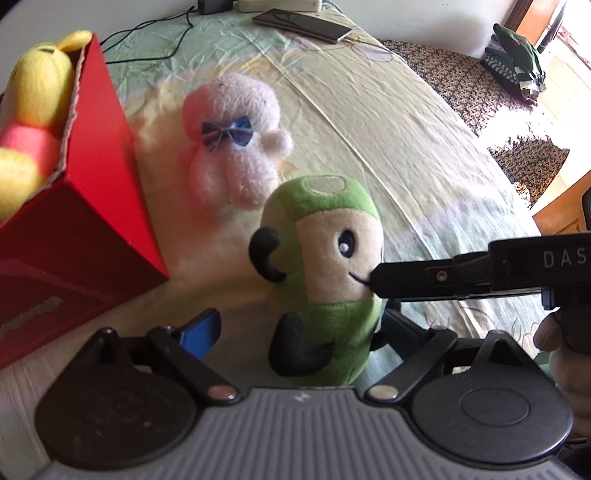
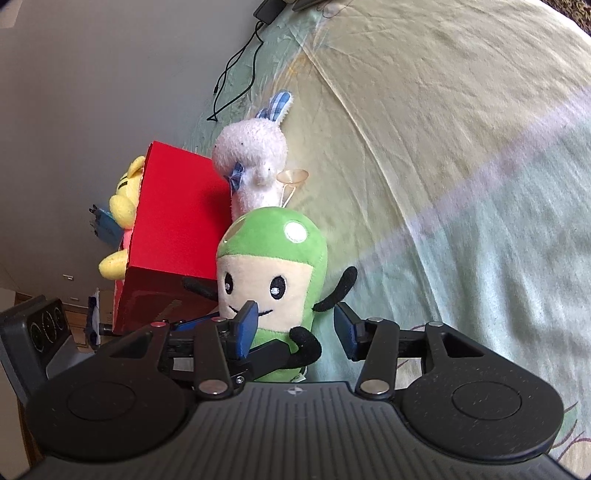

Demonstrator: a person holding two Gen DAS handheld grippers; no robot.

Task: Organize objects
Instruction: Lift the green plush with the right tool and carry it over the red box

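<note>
A green plush toy (image 1: 321,280) (image 2: 273,273) with a cream face stands upright on the bed sheet (image 1: 406,147). My left gripper (image 1: 299,326) is open around its lower body; the blue left pad (image 1: 201,328) stands clear of it and the right finger is hidden behind it. My right gripper (image 2: 295,328) is also open around the toy, with a gap at its right pad (image 2: 345,328). In the left wrist view its black finger (image 1: 406,280) reaches the toy's mouth. A red box (image 1: 92,184) (image 2: 177,221) on the left holds a yellow plush (image 1: 40,85).
A pale pink plush (image 1: 232,147) (image 2: 255,162) with a blue bow sits beside the red box, behind the green toy. A phone (image 1: 303,24) and cables (image 1: 155,40) lie at the far end of the bed. Folded clothes (image 1: 517,62) lie on a patterned carpet on the right.
</note>
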